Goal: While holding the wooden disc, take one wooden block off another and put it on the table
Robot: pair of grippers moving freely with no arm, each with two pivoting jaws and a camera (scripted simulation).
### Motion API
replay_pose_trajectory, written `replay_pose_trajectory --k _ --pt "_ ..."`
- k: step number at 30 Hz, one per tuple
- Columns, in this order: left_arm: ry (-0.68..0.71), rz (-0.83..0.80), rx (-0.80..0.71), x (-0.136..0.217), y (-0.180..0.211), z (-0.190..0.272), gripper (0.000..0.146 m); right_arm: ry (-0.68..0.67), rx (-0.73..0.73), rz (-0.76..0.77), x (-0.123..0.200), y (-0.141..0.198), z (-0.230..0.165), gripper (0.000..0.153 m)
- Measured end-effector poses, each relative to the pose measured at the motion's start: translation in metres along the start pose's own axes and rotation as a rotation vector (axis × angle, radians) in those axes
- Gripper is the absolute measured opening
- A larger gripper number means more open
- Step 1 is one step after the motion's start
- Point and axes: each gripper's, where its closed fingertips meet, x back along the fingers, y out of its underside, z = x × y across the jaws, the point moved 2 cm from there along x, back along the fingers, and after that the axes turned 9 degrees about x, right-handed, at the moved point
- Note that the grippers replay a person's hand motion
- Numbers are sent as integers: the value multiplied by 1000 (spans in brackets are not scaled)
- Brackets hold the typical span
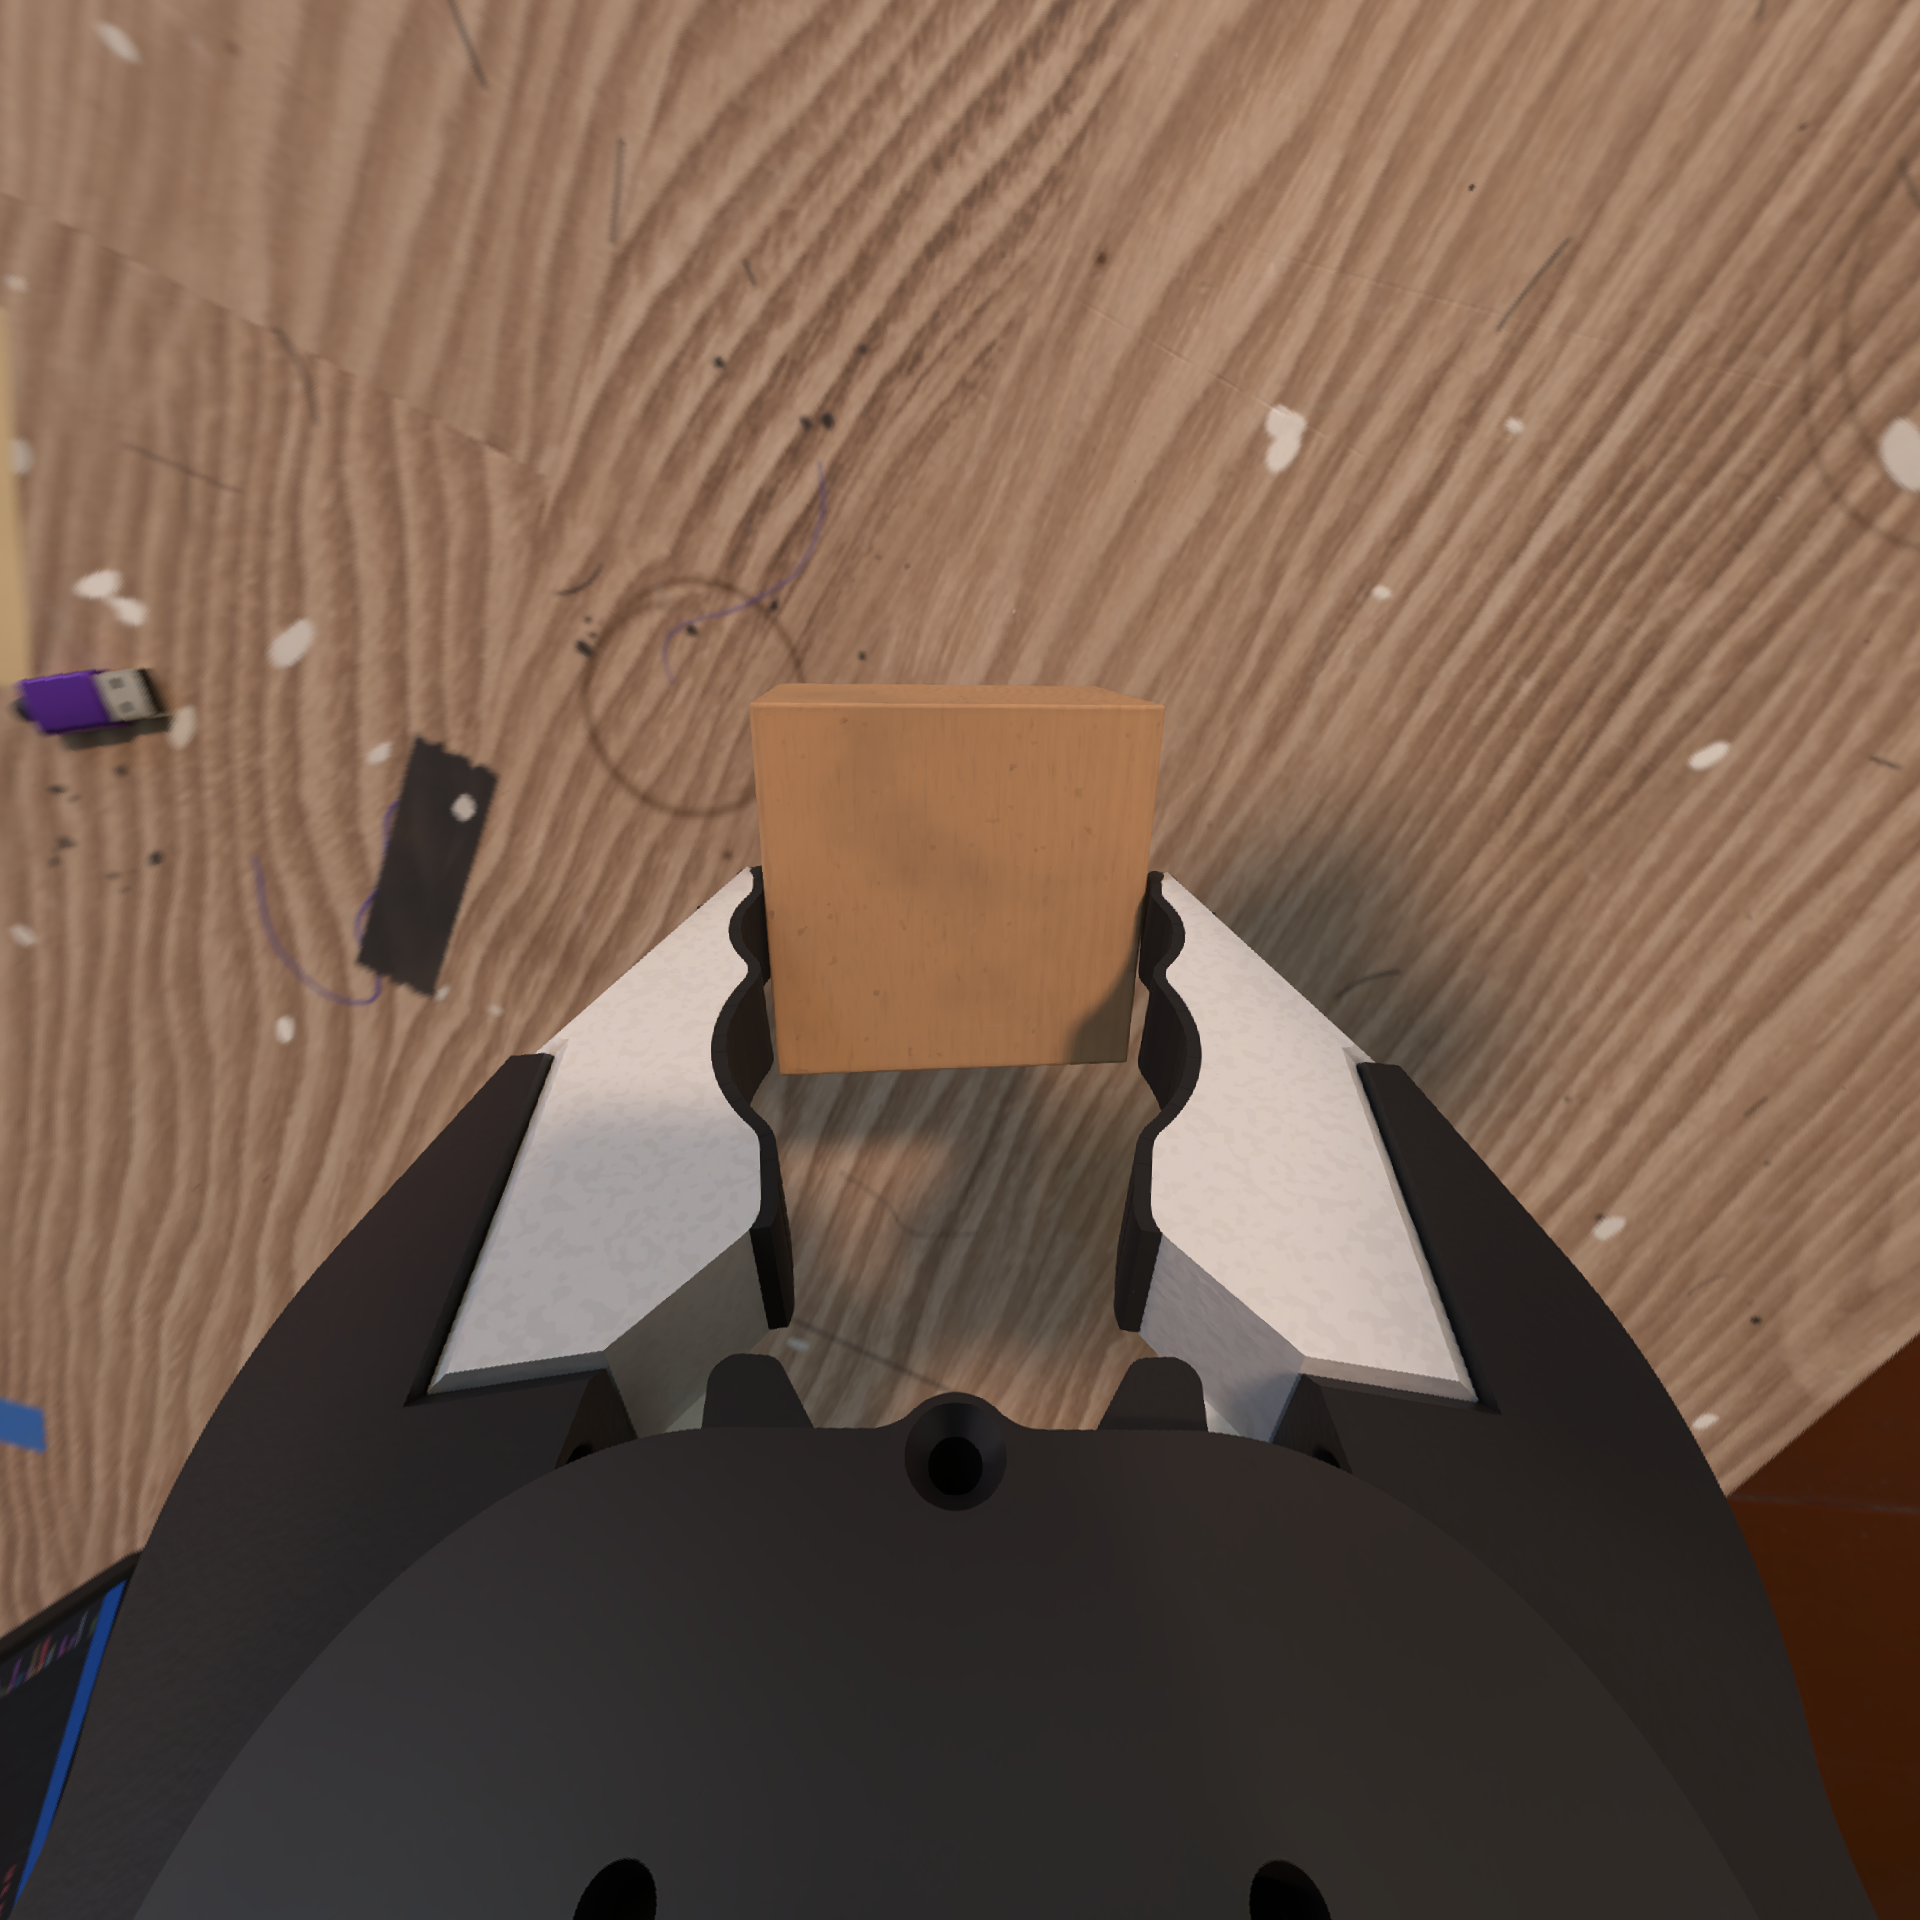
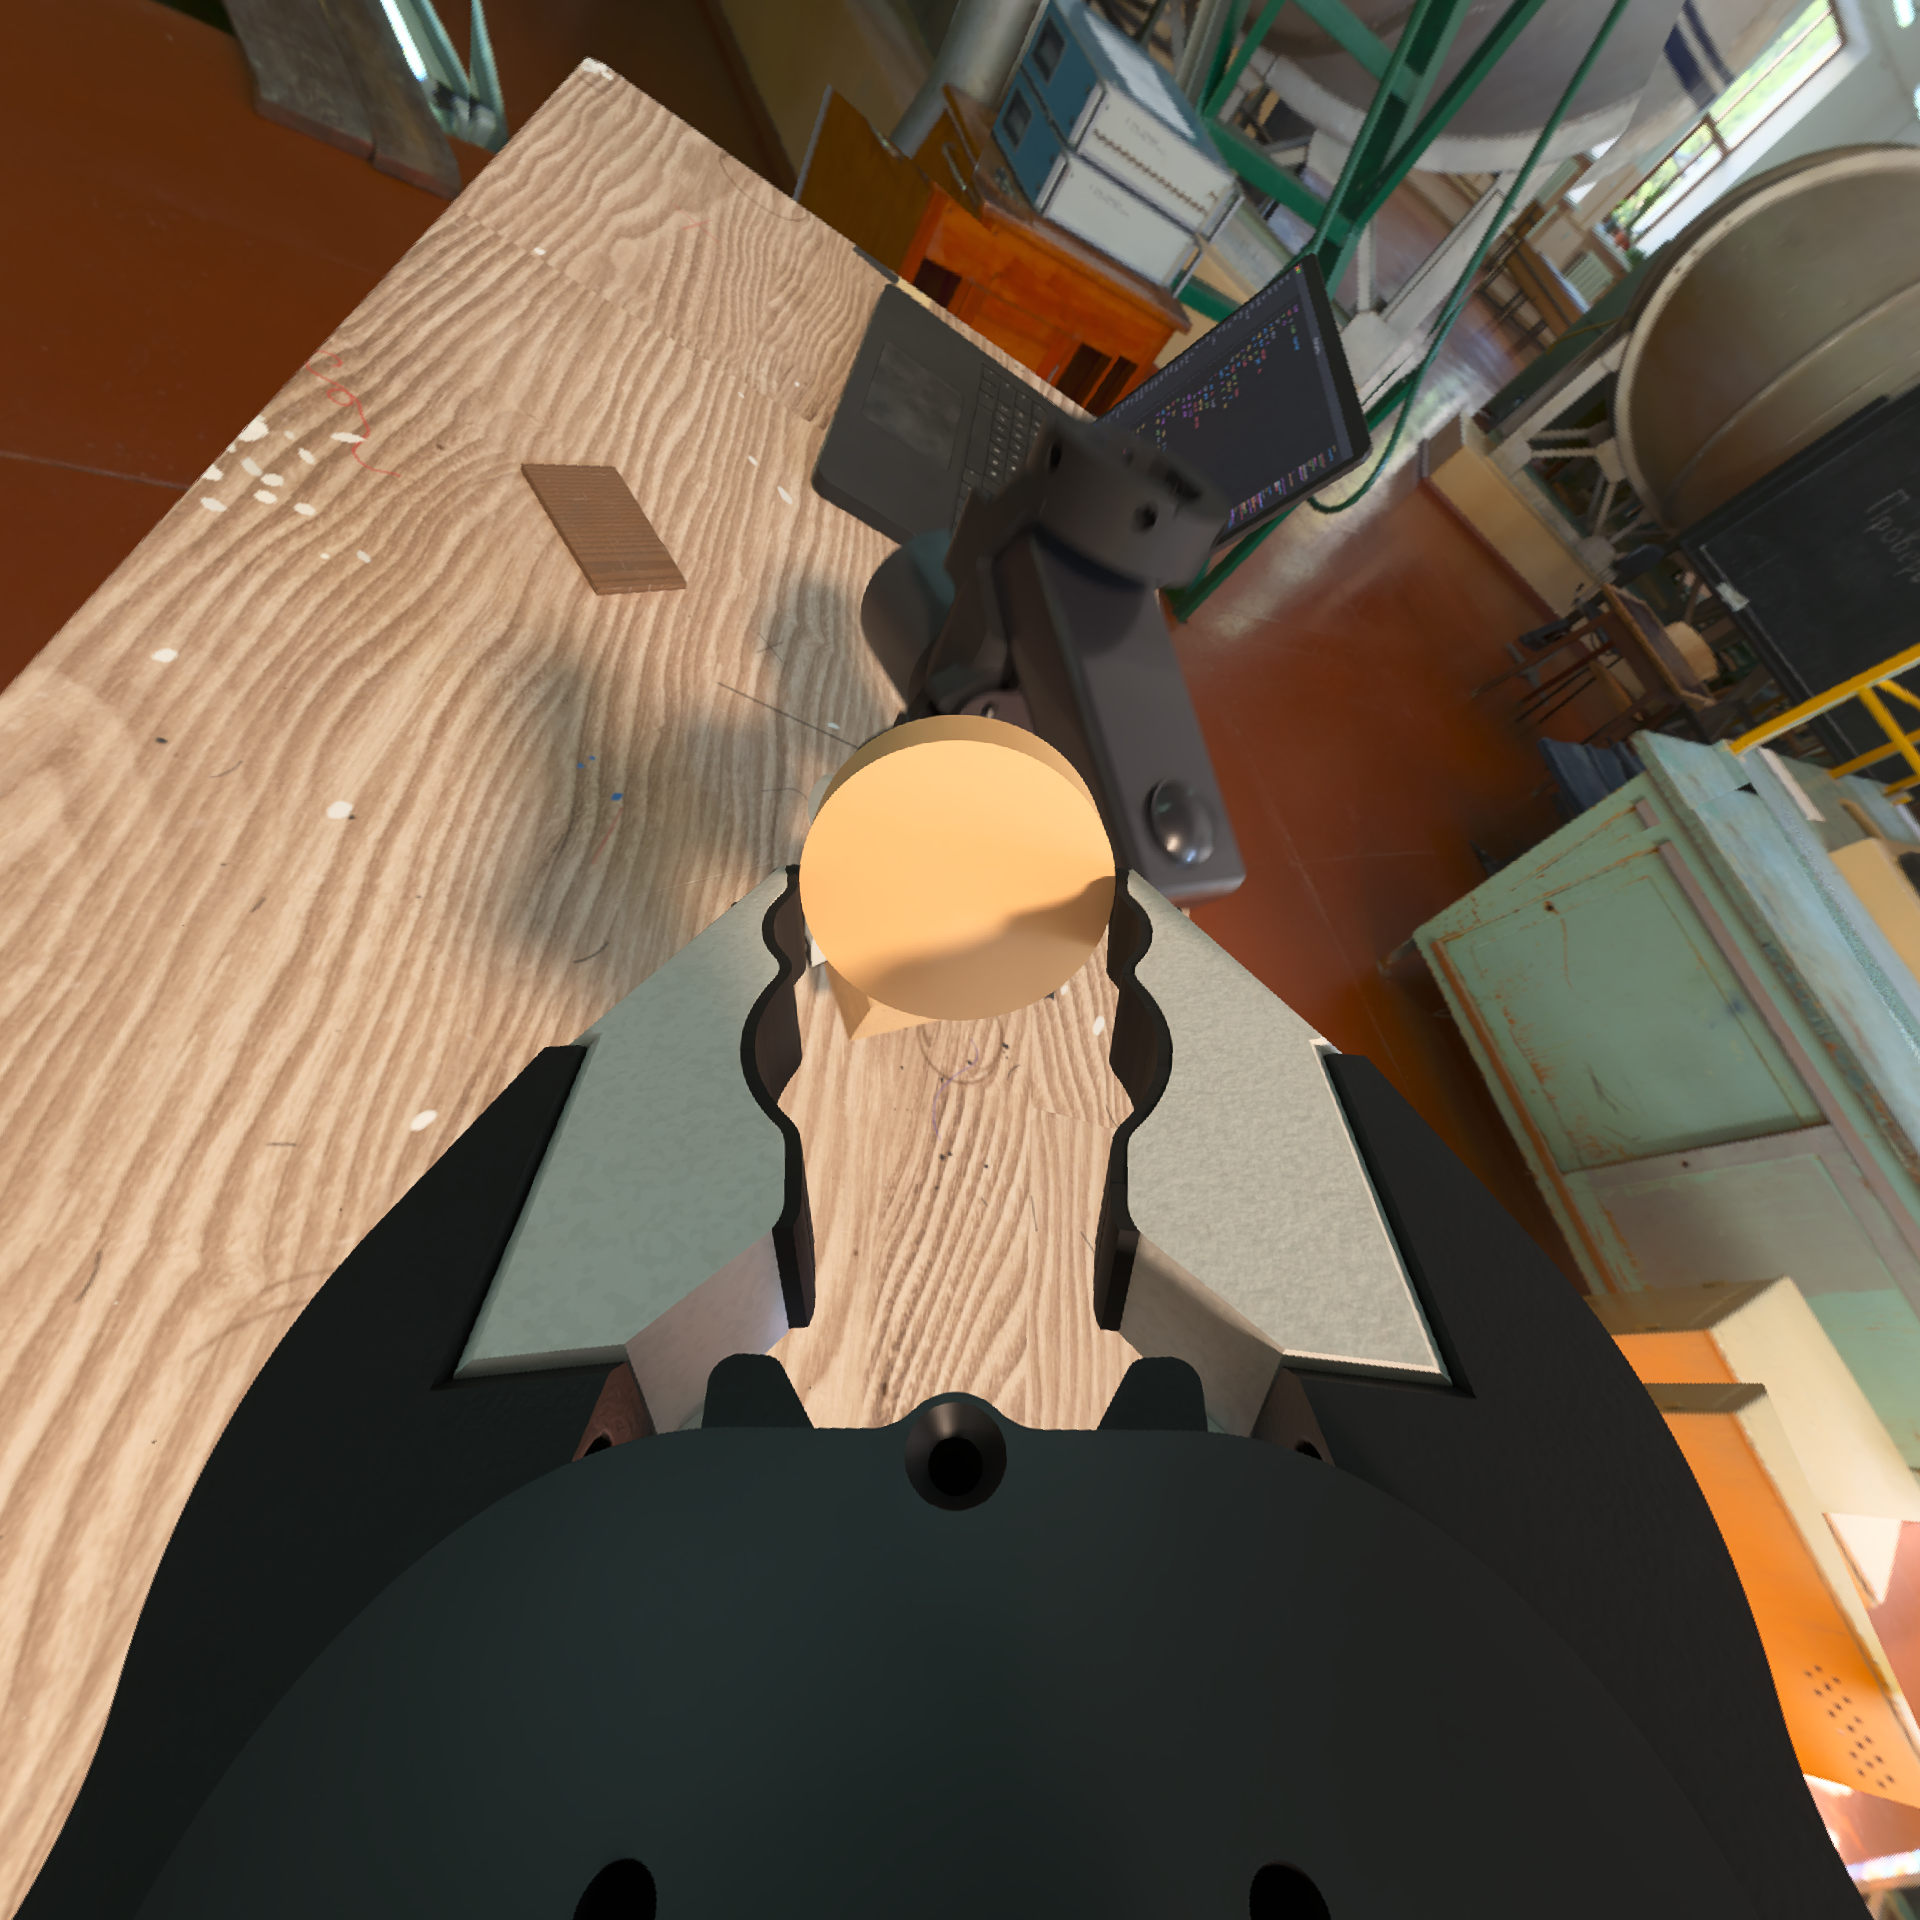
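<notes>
The left gripper (image 1: 954, 914) has its fingers pinching a wooden block (image 1: 951, 883) by two opposite sides at the tips, with only bare table (image 1: 1351, 312) showing beyond and beneath it, so the block looks lifted clear and ready to be lowered. The right gripper (image 2: 956, 925) clamps the wooden disc (image 2: 951, 873) by its rim between its fingertips, a pale corner of another block (image 2: 868, 1016) peeking out just under the disc. The next move probably calls for a level descent and release by the left, while the right keeps its grip.
</notes>
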Motion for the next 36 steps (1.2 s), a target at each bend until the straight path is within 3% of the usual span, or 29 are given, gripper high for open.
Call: replay_pose_trajectory --k 8,16,19,28,36 --pt "-9 -98 13 -49 4 2 72 21 -6 8 9 1 5 59" --pt "75 -51 49 -51 8 5 72 6 -2 2 4 0 2 59" --pt "103 -28 42 -44 7 5 91 2 -2 0 2 0 1 59" --pt "95 86 39 7 5 -6 105 -17 -6 -14 -4 3 -2 59" --pt "32 71 80 42 63 -5 105 -44 -9 -29 -13 6 -6 59"
